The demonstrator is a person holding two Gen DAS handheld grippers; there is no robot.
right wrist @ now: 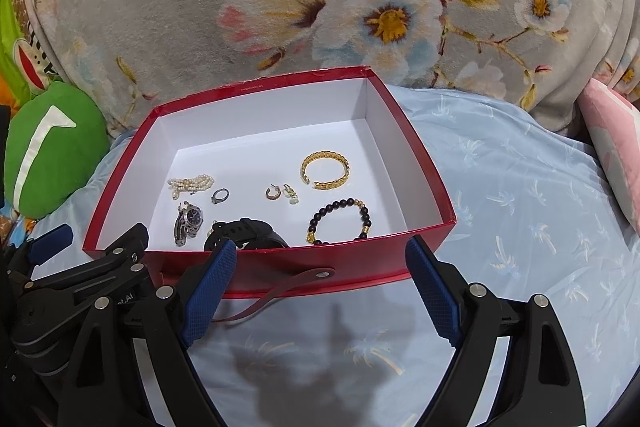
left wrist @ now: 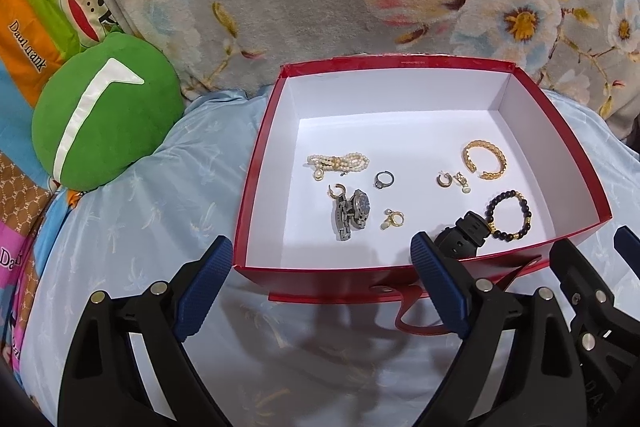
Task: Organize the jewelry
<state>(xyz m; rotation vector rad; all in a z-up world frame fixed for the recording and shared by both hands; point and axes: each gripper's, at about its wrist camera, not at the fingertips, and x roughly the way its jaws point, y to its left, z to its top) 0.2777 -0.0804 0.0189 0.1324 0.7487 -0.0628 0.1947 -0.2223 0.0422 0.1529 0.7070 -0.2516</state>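
L gripper [left wrist: 322, 255] just before jewelry box [left wrist: 400, 65]

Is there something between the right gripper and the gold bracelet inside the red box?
Yes. The near wall of the red box stands between the open right gripper and the gold bracelet, and the black bead bracelet lies in front of it. From above, nothing visible covers the gold bracelet.

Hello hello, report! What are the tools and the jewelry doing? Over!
Left tool open, empty. Right tool open, empty. Both short of the red box. Jewelry inside it; black watch nearest. Nothing in the way.
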